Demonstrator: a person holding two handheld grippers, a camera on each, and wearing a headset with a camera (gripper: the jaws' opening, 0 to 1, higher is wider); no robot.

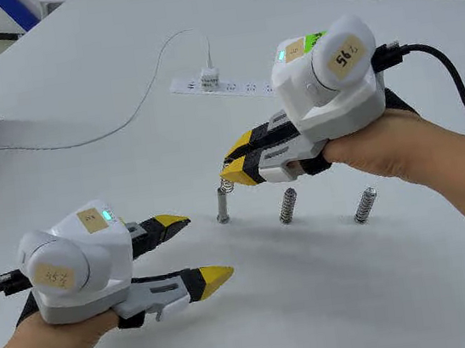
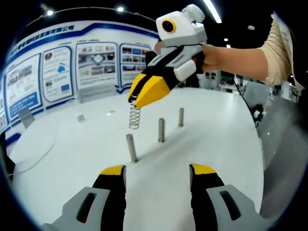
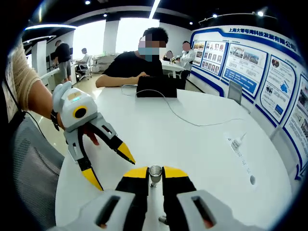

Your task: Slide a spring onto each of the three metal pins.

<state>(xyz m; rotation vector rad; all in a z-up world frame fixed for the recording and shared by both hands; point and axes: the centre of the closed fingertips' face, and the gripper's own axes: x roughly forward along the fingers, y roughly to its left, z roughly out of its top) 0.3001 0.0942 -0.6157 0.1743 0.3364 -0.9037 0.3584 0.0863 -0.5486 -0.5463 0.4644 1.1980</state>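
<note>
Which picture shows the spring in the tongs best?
The left gripper view: the spring hangs side-on from the right tongs over a pin. The head view shows a sliver; the right gripper view, its end.

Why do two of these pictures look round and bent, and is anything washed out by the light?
Head view: undistorted, soft shadows on the white table. Left gripper view: fisheye curves the wall posters; ceiling lamps glare. Right gripper view: same curving, windows blown out, the spring sharp.

I see yellow-and-black jaws and white bodies on my left gripper (image 1: 206,246) and right gripper (image 1: 231,164). The spring (image 1: 227,186) and pin (image 1: 222,205) are silver-grey — the table (image 1: 318,300) white.
</note>
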